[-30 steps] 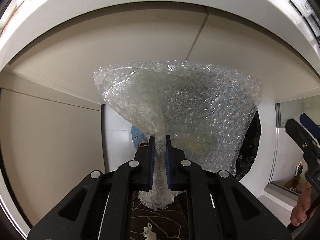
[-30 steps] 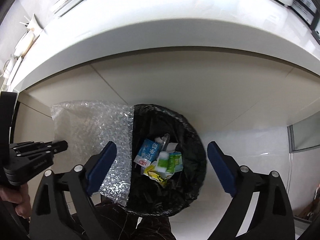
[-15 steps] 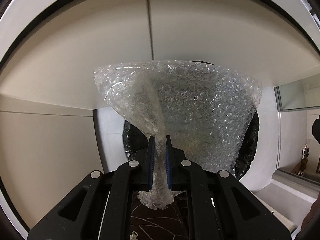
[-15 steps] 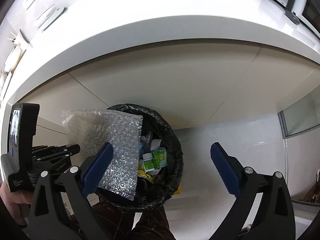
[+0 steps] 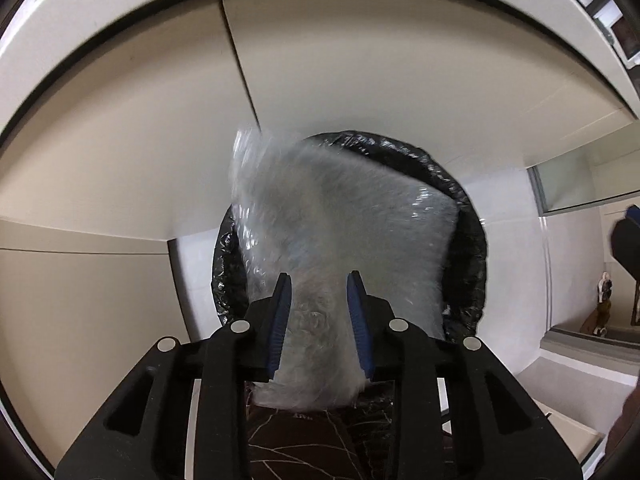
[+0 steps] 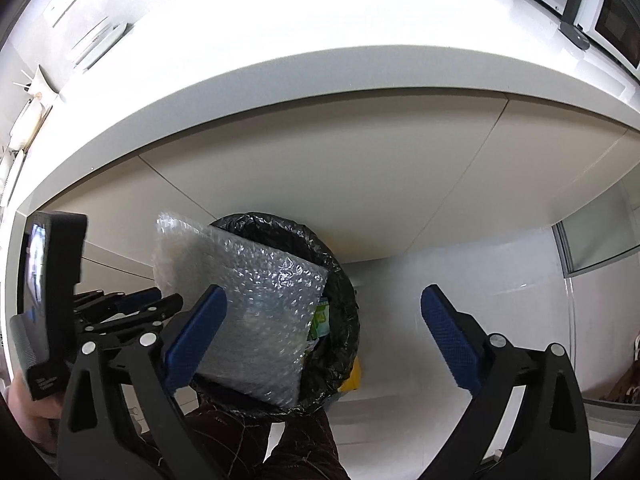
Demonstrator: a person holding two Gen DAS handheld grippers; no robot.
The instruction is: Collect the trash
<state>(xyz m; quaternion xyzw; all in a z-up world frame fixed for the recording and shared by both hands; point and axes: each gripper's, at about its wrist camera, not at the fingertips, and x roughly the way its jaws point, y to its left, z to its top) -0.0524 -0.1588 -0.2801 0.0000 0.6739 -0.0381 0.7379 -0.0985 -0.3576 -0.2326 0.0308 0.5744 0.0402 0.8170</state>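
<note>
We open the left gripper [image 5: 320, 322] so the bubble wrap [image 5: 340, 240] drops into the bin [image 5: 476, 240] at 12 o'clock; right gripper [image 6: 322, 330] empty, spread.

The left gripper [image 5: 320, 284] points straight down and its jaws are opening; the blue pads [image 5: 280, 320] stand apart, and what lies between them is blurred, so contact is hard to judge. The right gripper [image 6: 322, 304] points steeply down with its jaws spread wide and nothing between them. A hand [image 6: 28, 416] holds the left gripper at the lower left edge of the right wrist view
</note>
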